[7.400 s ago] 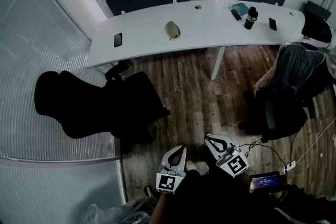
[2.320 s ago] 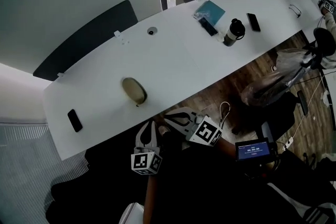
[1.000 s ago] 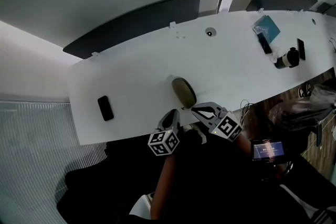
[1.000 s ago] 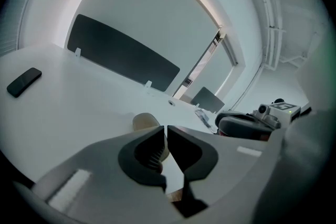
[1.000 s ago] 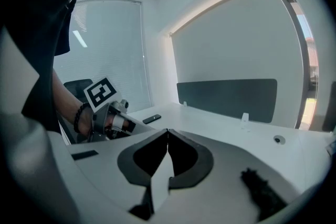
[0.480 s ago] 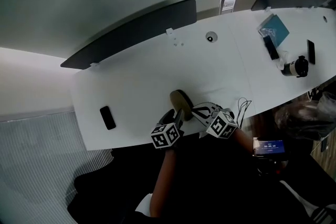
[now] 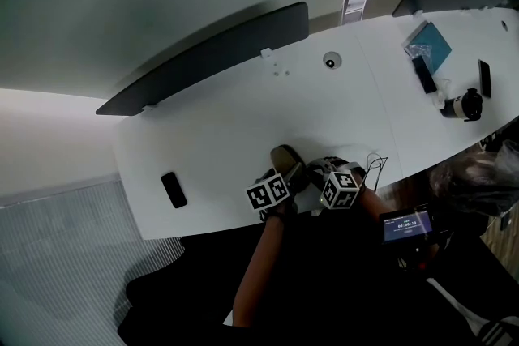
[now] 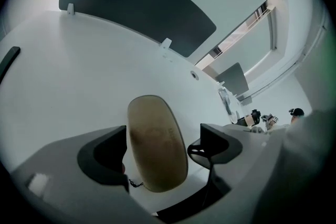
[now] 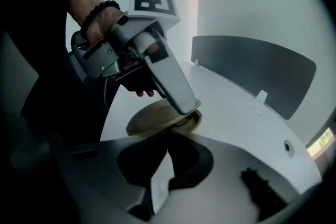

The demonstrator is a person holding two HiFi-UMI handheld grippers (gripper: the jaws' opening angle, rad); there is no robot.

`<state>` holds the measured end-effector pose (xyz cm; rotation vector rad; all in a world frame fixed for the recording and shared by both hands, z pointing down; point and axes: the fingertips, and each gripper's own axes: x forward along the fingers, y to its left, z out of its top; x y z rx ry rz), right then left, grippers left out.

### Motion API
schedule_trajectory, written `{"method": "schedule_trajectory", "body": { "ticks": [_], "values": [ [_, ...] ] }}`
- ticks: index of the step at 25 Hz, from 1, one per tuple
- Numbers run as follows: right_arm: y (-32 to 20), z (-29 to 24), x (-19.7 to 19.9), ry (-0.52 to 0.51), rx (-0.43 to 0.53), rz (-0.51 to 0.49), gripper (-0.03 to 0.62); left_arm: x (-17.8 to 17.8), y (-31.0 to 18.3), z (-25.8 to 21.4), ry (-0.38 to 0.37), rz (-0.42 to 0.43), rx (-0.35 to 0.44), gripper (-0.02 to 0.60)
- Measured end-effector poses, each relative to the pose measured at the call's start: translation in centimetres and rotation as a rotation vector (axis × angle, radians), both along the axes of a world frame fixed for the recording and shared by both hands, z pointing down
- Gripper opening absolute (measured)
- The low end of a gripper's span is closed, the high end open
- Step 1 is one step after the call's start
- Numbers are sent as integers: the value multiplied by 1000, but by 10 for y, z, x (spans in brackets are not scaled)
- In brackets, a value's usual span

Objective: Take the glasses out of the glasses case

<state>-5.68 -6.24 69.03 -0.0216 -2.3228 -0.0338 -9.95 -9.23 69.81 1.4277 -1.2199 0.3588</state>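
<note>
A closed tan oval glasses case (image 7: 284, 160) lies on the white table (image 7: 227, 126) near its front edge. My left gripper (image 8: 160, 150) straddles the case (image 8: 156, 141). Its jaws are opening wide, and the case sits between the fingers (image 8: 105, 153) with a gap on each side. In the right gripper view, one left finger (image 9: 176, 86) reaches down to the rim of the case (image 9: 149, 119). My right gripper (image 9: 161, 168) is shut with nothing in it, its tips just short of the case's right side. In the head view both marker cubes sit behind the case.
A black phone (image 7: 173, 189) lies at the table's left. A teal notebook (image 7: 428, 39), another phone (image 7: 484, 78) and a dark bottle (image 7: 465, 104) are at the far right. A thin cable (image 7: 375, 166) loops by my right gripper. Dark chair backs (image 7: 203, 57) line the far edge.
Both grippers came down and forward over the table's front edge to the case. The left jaws went from shut to wide open around it. The right jaws stayed shut.
</note>
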Motion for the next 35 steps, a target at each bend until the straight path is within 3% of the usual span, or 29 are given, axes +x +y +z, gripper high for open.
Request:
{"method": "schedule_trajectory", "body": {
  "ticks": [6,16,23,25,27,28,35],
  "values": [
    [11,5,-19,24,13,-75,9,-8,-1,21,-62,56,-51,412],
    [13,34,-15,146,-74,-65,9,-22,7,4,73,42,-30,372],
    [16,36,-18,153,-99,-56,9,-63,29,-6,33,-25,1,333],
    [18,37,-18,152,-109,-55,9,-84,43,2,-17,-57,-24,317],
    [21,39,-19,147,-125,-59,8,-104,58,15,-74,-69,-64,247],
    [23,39,-20,145,-128,-67,9,-111,64,23,-83,-66,-83,244],
    [31,48,-24,142,-128,-101,8,-113,68,47,-11,-50,-70,207]
  ]
}}
